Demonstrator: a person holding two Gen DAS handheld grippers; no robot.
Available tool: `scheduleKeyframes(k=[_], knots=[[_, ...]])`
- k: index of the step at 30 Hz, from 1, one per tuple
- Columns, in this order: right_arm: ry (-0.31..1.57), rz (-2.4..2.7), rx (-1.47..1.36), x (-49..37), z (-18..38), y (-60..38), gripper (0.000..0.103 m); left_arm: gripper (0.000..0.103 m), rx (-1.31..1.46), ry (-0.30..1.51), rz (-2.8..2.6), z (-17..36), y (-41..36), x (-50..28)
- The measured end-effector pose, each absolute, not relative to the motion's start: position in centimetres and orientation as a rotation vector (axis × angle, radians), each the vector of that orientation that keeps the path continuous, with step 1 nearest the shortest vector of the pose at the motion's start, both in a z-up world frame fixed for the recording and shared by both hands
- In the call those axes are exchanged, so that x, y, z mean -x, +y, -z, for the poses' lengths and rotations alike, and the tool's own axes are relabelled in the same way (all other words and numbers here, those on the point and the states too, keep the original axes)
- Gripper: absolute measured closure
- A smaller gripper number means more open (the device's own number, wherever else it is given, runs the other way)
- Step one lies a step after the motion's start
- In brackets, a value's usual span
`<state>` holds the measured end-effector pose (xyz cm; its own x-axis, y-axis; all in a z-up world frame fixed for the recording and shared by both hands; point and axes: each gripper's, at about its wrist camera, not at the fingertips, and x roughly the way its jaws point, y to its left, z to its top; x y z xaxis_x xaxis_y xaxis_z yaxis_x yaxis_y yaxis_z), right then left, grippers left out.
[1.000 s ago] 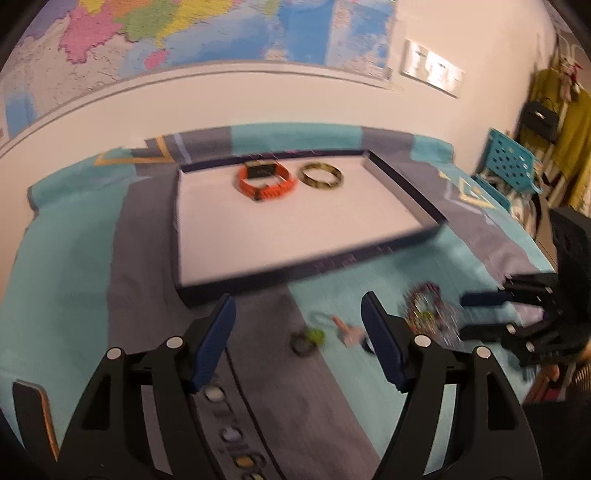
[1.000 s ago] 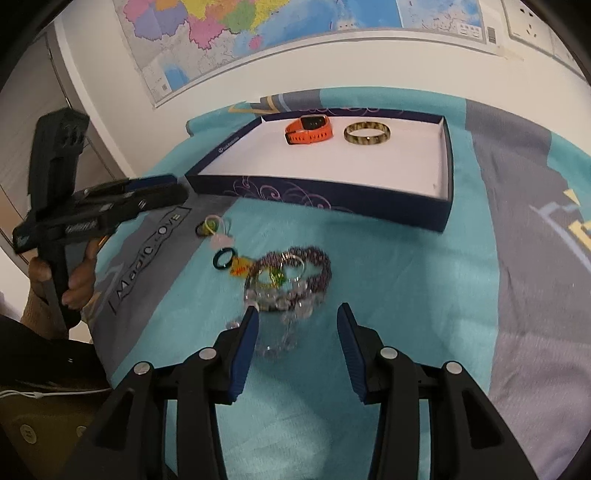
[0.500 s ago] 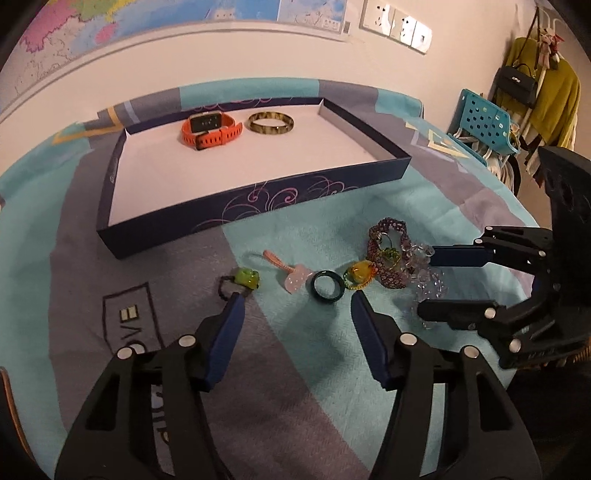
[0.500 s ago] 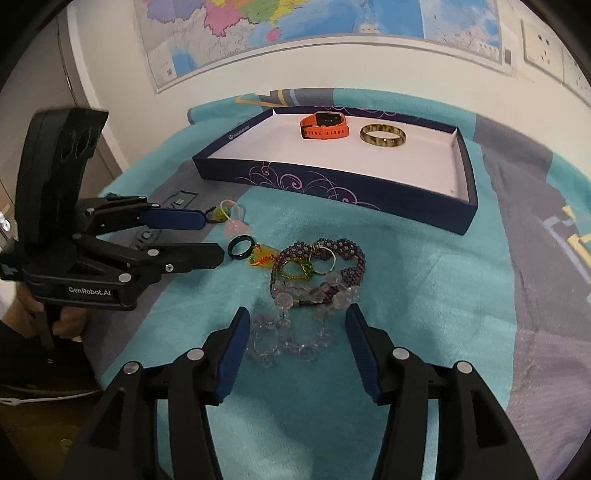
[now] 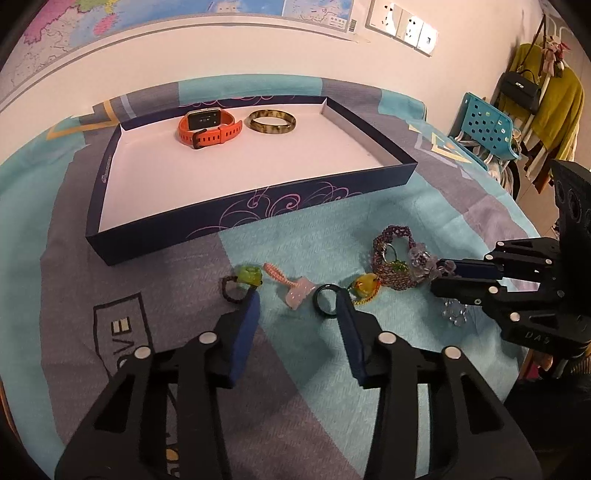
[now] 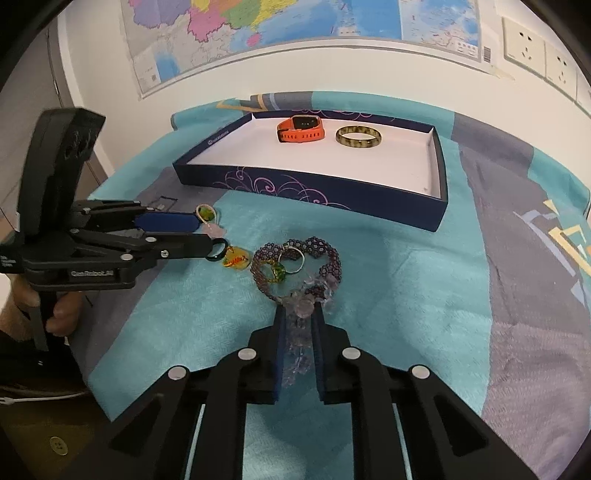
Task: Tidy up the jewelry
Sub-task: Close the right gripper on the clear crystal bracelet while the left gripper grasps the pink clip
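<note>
The clear crystal bead bracelet [image 6: 301, 314] lies on the teal cloth just in front of the navy tray [image 6: 424, 212], tangled with a purple beaded bracelet [image 6: 325, 258], and the right gripper [image 6: 298, 314] has just been closing and now pinches its near loop. Left of it, the left gripper [image 5: 297, 295] has been closing too, its jaws part-spread around a pink charm [image 5: 299, 291], not touching it. Inside the tray, an orange watch [image 5: 208, 127] and mottled bangle [image 5: 272, 122] sit at the far wall, the near floor bare.

A map [image 6: 258, 29] hangs on the white wall [image 5: 258, 55] behind the surface's far edge, with sockets [image 5: 402, 27] beside it. Past the right edge stand a teal chair [image 5: 484, 125] and hanging clothes [image 5: 554, 99].
</note>
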<state>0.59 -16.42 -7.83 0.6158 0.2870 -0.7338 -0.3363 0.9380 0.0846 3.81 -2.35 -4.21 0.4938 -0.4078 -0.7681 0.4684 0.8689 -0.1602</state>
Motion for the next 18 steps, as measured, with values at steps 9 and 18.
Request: scheduleKeyframes(k=[9,18], knots=[[0.776,-0.395,-0.010,-0.1,5.7,-17.9,0.095,0.064,-0.068,0.916,0.545,4.3,-2.9,-4.1],[0.712,-0.403,-0.015,-0.4,3.7,-18.1,0.095,0.085,-0.034,0.934,0.524,4.3,-2.8,-5.0]])
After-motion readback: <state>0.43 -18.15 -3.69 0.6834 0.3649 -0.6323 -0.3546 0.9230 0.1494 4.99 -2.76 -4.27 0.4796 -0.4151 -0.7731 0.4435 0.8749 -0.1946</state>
